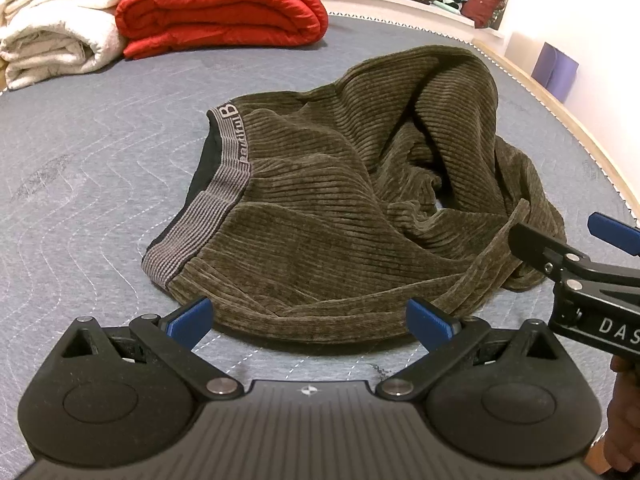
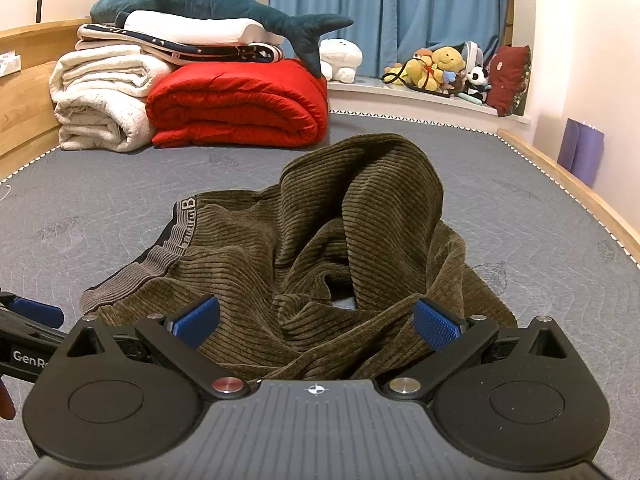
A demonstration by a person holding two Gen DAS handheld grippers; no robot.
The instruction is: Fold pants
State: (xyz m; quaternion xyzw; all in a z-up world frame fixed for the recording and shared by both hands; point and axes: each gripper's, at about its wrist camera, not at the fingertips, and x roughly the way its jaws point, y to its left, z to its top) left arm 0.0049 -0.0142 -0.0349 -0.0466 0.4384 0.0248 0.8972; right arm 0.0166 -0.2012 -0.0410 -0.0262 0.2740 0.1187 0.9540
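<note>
Left gripper (image 1: 310, 320): released, blue pads spread wide, hovering at the 6 o'clock edge of the garment; the hem lies between the pads, but I cannot tell whether either touches it.
Right gripper (image 2: 316, 322): released as well, pads wide apart, low over the crumpled cloth at 6 o'clock in its own view; seen from the left wrist it enters at 3 o'clock, near a raised strip of hem.
Pants (image 1: 360, 200): olive-brown ribbed corduroy pants, unfolded and rumpled in a heap on the middle of the bed, one part humped up toward 12 o'clock.
Waistband (image 1: 212, 204): grey striped elastic band with lettering, at the pants' 9 o'clock side, black lining showing just behind it.
Bed (image 1: 80, 160): grey-blue quilted mattress with wavy white stitching, edged by a pale wooden frame (image 2: 580, 188) at 3 o'clock.
Red quilt (image 2: 240, 104): bright red padded quilt, folded, at 11 o'clock, well apart from the pants.
White blanket (image 2: 100, 96): cream fleecy blanket, folded, touching the quilt at its 9 o'clock side.
Shark toy (image 2: 208, 4): dark teal plush shark lying on top of folded bedding above the quilt.
Curtain (image 2: 392, 12): blue curtain at 12 o'clock.
Soft toys (image 2: 440, 68): yellow and other plush toys on a white ledge at 1 o'clock.
</note>
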